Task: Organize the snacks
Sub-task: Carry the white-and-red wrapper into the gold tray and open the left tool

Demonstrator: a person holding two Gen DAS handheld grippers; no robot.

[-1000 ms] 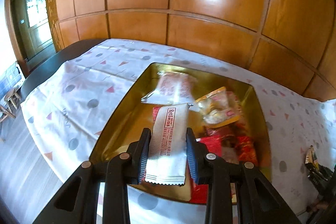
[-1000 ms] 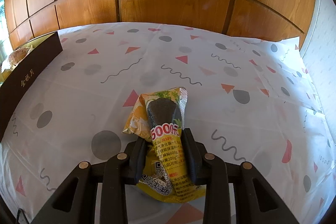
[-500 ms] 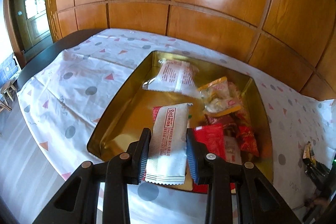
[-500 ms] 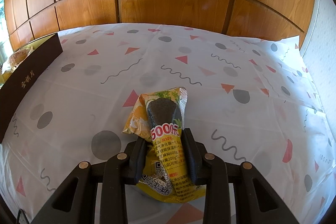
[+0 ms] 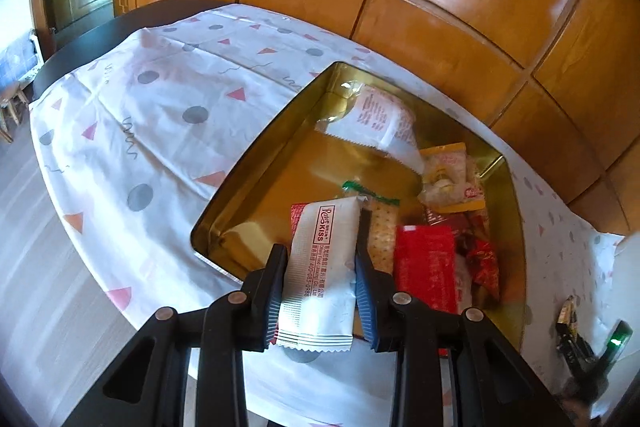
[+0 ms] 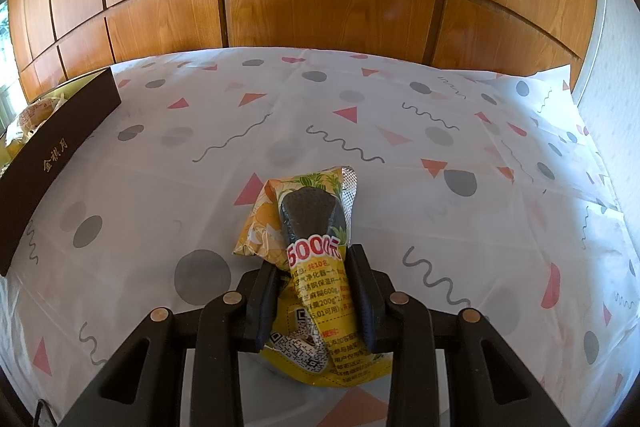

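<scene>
Jaws of my left gripper [image 5: 320, 269] pinch the white wafer packet [image 5: 322, 267], which has swung closer over the gold tray [image 5: 256, 163] (nearly ready to drop in); my right gripper [image 6: 312, 279] stays clamped on the yellow snack bag [image 6: 308, 227] on the tabletop [image 6: 400, 163].

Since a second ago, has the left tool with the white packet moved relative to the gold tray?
Yes. The left tool has swung leftward: the gold tray now sits further right in its view, with the white packet over its near edge.
</scene>
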